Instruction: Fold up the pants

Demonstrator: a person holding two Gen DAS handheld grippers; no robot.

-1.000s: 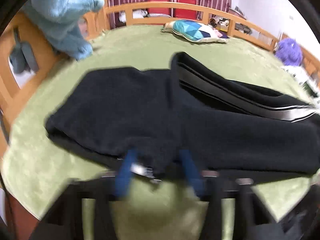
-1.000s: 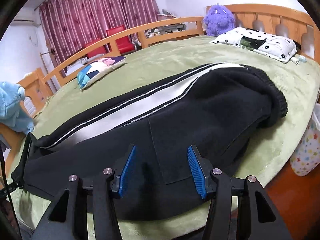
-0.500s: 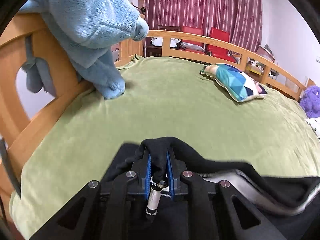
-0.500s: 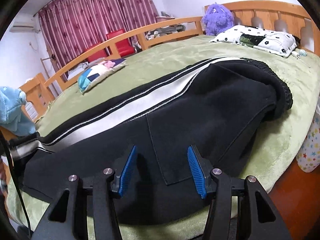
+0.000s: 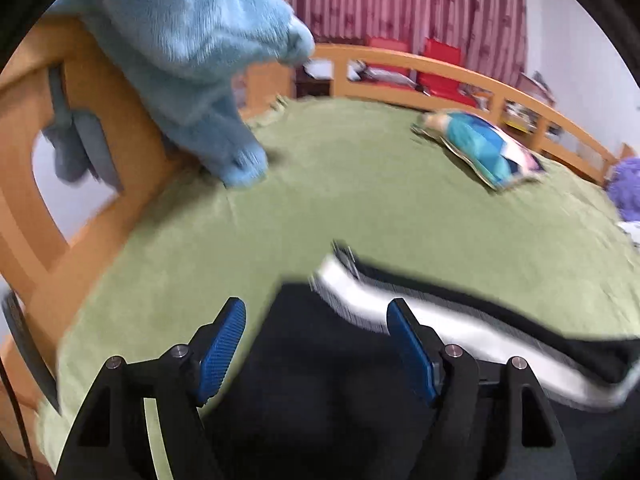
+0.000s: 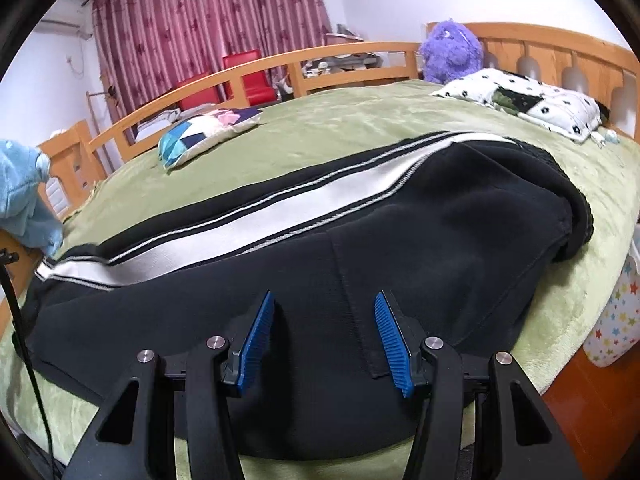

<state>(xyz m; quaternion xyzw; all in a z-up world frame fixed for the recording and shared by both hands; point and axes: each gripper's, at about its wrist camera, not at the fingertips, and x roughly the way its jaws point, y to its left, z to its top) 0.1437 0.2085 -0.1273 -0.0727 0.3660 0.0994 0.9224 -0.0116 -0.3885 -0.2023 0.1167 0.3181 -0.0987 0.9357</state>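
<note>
The black track pants (image 6: 360,240) lay along the green bedspread (image 6: 360,128); only my right view showed their waistband. My left claw (image 5: 316,344) was opening over the cuff, gripping nothing; my right claw (image 6: 324,336) hovered parted, empty.

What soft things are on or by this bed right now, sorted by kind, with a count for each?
Pants: 1, black pants with a white stripe
Pillows: 2, patchwork pillow; white dotted pillow
Plush toys: 2, purple plush; blue plush draped on the bed rail
Blankets: 1, green blanket
Total: 6
</note>
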